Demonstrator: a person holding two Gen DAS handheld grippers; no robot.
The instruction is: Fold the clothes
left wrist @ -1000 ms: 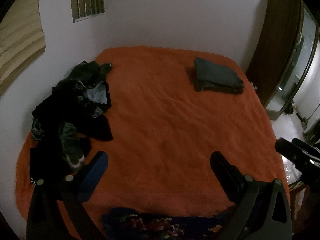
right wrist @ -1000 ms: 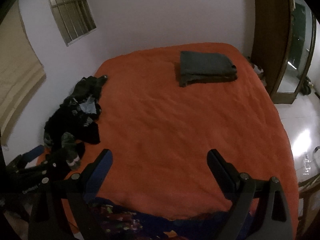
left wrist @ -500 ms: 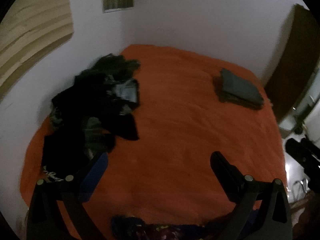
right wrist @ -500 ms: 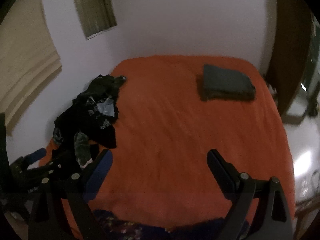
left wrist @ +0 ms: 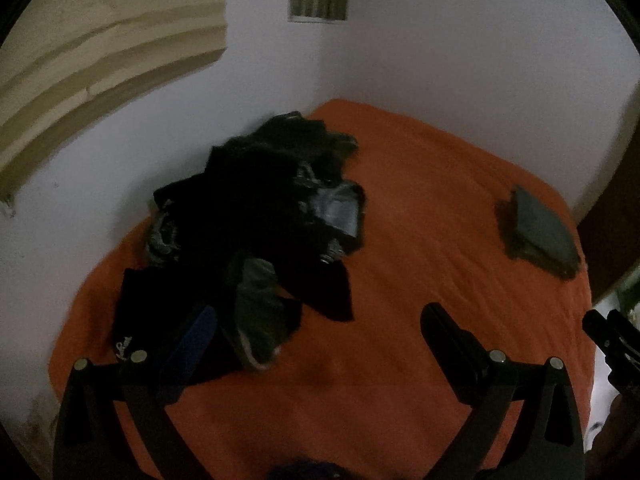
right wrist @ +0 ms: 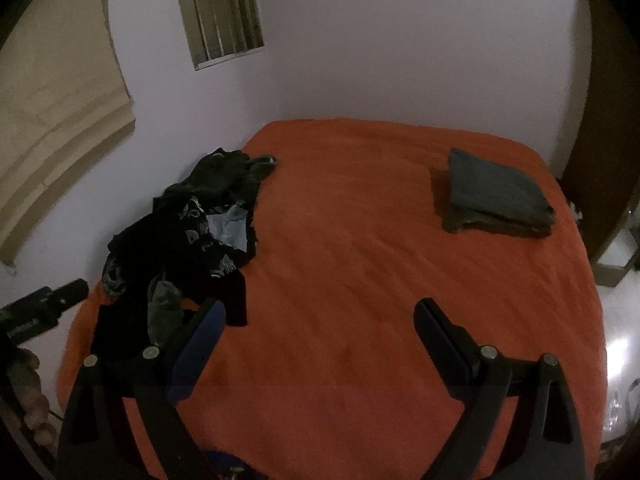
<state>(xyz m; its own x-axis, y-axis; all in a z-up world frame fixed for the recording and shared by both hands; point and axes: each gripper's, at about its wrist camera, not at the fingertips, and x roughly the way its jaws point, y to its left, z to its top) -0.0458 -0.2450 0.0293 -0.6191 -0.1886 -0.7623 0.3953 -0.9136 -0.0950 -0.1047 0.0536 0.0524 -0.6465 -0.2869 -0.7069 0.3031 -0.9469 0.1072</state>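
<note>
Left gripper [left wrist: 320,320]: jaws spread wide, nothing held. Since a second ago its view has been swung left, so the unfolded heap is now centred ahead; a fresh garment is judged to be sought.

Right gripper [right wrist: 318,314]: jaws wide, empty, held above bare orange bedspread [right wrist: 360,280].

Dark patterned cloth at the near bed edge: seen earlier, now nearly lost from view.

Pile of dark clothes [left wrist: 264,216]: crumpled, left side of bed, its near edge just beyond the left gripper's blue finger [left wrist: 192,344].

Folded grey stack [right wrist: 496,196]: far right corner, well apart from both grippers.
</note>
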